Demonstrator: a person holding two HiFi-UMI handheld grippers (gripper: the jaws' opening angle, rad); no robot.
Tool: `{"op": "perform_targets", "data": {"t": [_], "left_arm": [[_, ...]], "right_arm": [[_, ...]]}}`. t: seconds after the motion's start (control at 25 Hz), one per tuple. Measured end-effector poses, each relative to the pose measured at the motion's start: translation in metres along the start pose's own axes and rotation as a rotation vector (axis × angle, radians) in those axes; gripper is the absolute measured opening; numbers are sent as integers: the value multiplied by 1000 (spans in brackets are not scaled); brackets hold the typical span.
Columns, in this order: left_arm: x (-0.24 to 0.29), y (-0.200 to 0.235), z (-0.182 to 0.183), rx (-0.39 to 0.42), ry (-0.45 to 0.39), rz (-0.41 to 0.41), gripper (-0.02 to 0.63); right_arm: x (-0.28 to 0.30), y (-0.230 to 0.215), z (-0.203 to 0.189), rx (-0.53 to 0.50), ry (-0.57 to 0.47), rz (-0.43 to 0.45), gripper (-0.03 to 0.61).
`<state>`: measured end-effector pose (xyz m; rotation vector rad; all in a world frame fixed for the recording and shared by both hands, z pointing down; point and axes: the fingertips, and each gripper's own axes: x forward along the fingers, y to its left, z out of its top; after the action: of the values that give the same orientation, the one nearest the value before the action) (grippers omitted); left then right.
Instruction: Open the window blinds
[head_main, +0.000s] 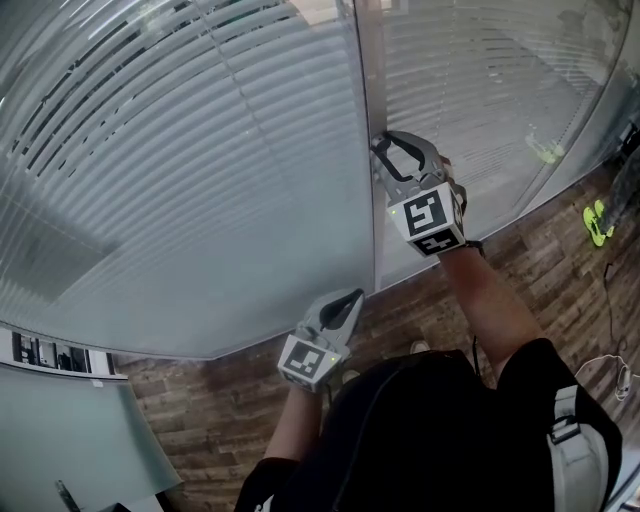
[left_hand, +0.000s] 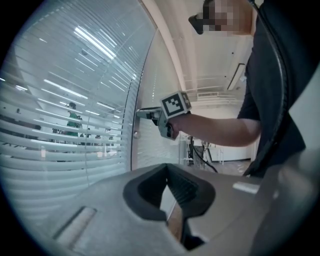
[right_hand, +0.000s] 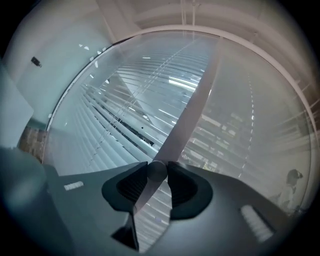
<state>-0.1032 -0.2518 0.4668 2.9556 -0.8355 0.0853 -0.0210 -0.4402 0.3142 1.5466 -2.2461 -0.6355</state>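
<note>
**A:** How are your arms set, starting close in?

**B:** My left forearm (head_main: 298, 425) is tucked low by my body. The left gripper (head_main: 343, 302) points level at the bottom of the glass (head_main: 300, 300), its grey jaws pressed together at the tips with nothing between them. My right arm (head_main: 492, 300) reaches out further and higher, bare-skinned below a black sleeve. Its marker cube (head_main: 432, 220) faces back at me.

**A:** And the right tool?

**B:** The right gripper (head_main: 383, 165) pinches a small round knob (right_hand: 156, 172), smooth and dull grey. One ribbed dark pad sits on each side of it.

**A:** Where does that knob sit?

**B:** On the narrow pale post (head_main: 365, 100) that stands upright between two panes. The gripper meets it level, about halfway up.

**A:** The blinds themselves?

**B:** The blinds (head_main: 200, 180) hang behind the glass on both sides of the post. They are thin horizontal slats, pale and slightly glossy. In the left pane some slats are tilted enough to leave dark slits near the top.

**A:** Anything further out?

**B:** The floor (head_main: 545, 270) is brown wood-grain plank. Through the slats my left gripper view catches a person in green (left_hand: 73, 118) far beyond the glass.
</note>
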Motion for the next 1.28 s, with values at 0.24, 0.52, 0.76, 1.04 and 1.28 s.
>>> {"op": "perform_targets", "data": {"t": [0.24,0.52,0.76,1.04,1.28], "left_arm": [[-10,2,2,-2,21,10,5],[-20,5,-1,2,39,9,5],[-22,7,-2,9,31,6,5],[-24,12,-10,19,3,11,5],[-25,11,-7,22,25,7,5]], "right_arm": [[2,-3,-3,196,-45,-36,129],[3,-6,-14,344,-47,-57,129],[4,-8,-15,434,-62,-58,129],[4,-9,-14,452,-66,-60,130],[3,-7,-14,451,-71,-63,130]]}}
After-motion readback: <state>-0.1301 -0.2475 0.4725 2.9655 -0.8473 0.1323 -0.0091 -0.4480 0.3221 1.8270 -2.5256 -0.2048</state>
